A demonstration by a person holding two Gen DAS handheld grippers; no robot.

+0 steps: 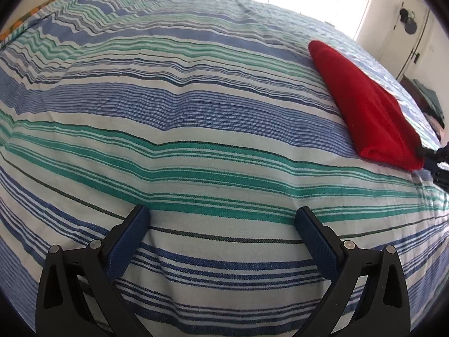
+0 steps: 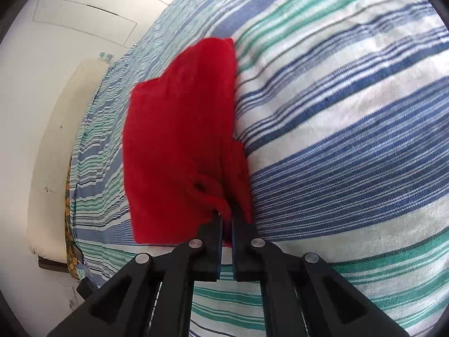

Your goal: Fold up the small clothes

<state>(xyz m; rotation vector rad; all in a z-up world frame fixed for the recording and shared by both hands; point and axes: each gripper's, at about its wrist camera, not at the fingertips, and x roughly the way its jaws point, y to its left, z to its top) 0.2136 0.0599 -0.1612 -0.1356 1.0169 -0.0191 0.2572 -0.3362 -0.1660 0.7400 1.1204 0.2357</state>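
A red folded garment (image 1: 367, 109) lies on the striped bedspread (image 1: 182, 118) at the right in the left wrist view. My left gripper (image 1: 223, 219) is open and empty, low over the bedspread, well left of the garment. In the right wrist view my right gripper (image 2: 226, 219) is shut on the near edge of the red garment (image 2: 182, 129), which lies folded flat ahead of it on the bedspread (image 2: 350, 129). The right gripper also shows as a dark shape at the garment's near end in the left wrist view (image 1: 432, 154).
The bed's right edge runs close behind the garment, with a white wall (image 2: 50, 112) and a white mattress or pad (image 2: 56, 168) beyond it. A door (image 1: 407, 42) and a dark stand with clothes (image 1: 429, 98) are past the bed.
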